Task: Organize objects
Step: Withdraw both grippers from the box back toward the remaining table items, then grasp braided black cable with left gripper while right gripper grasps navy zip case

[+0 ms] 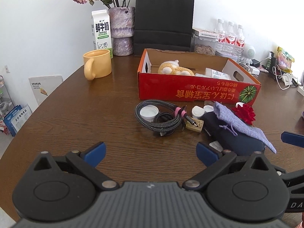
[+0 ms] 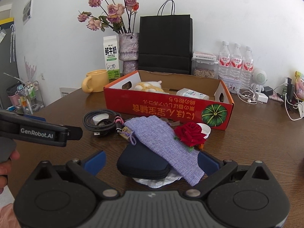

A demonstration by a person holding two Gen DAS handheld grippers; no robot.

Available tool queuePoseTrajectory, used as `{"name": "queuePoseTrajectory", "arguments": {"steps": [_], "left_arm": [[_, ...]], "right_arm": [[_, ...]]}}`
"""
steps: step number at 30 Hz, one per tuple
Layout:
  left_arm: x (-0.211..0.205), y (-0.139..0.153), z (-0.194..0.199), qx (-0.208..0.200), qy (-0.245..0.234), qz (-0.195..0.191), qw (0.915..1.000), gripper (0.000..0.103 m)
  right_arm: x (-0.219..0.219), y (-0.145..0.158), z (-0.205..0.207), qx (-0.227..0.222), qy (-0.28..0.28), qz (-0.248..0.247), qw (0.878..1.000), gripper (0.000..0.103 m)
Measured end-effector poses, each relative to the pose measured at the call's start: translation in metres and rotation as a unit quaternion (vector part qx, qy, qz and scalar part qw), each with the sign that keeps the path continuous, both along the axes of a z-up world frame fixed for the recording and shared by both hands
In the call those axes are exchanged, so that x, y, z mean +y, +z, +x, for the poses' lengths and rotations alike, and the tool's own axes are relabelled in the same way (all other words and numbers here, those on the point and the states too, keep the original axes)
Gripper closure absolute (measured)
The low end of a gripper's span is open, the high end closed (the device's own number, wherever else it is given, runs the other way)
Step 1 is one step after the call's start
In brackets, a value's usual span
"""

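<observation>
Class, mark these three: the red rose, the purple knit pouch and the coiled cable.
red rose (image 2: 190, 134), right wrist view, centre of bloom
purple knit pouch (image 2: 159, 138), right wrist view, middle of fabric
coiled cable (image 1: 144, 120), left wrist view, braided loop

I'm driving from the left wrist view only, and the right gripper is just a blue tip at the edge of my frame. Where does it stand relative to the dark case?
Observer: The right gripper is open. The near end of the dark case sits between its fingers, and I see no contact.
Operator: Is anything under the case on that side?
Observer: Yes, a crumpled white sheet, tissue or plastic, pokes out from beneath the case's near end.
Operator: And the purple pouch?
Observer: The purple pouch drapes across the case, and its near corner ends close beside one gripper finger.
</observation>
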State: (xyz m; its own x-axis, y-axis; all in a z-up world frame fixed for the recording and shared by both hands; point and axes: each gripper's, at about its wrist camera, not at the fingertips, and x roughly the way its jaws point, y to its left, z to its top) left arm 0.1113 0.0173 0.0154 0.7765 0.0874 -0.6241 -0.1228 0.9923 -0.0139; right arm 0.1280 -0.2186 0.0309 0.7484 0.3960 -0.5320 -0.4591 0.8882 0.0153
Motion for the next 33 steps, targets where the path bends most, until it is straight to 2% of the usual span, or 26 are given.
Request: {"name": "queuePoseTrajectory", "arguments": {"steps": [5, 12, 16, 33], "left_arm": [[0.006, -0.005, -0.007, 0.004, 0.002, -0.002, 1.0000, 0.000], [0.014, -0.010, -0.007, 0.007, 0.006, -0.005, 0.9999, 0.000], [0.017, -0.011, -0.004, 0.007, 0.006, -0.005, 0.9999, 0.000], [0.025, -0.022, 0.023, 0.023, 0.013, -0.010, 0.9996, 0.000]], "right_arm": [[0.006, -0.005, -0.008, 0.010, 0.003, -0.004, 1.000, 0.008], [0.017, -0.017, -0.006, 0.028, 0.006, -0.011, 1.000, 0.010], [0.019, -0.019, 0.002, 0.029, -0.001, -0.010, 1.000, 0.014], [0.034, -0.022, 0.043, 0.030, -0.002, -0.017, 0.999, 0.017]]}}
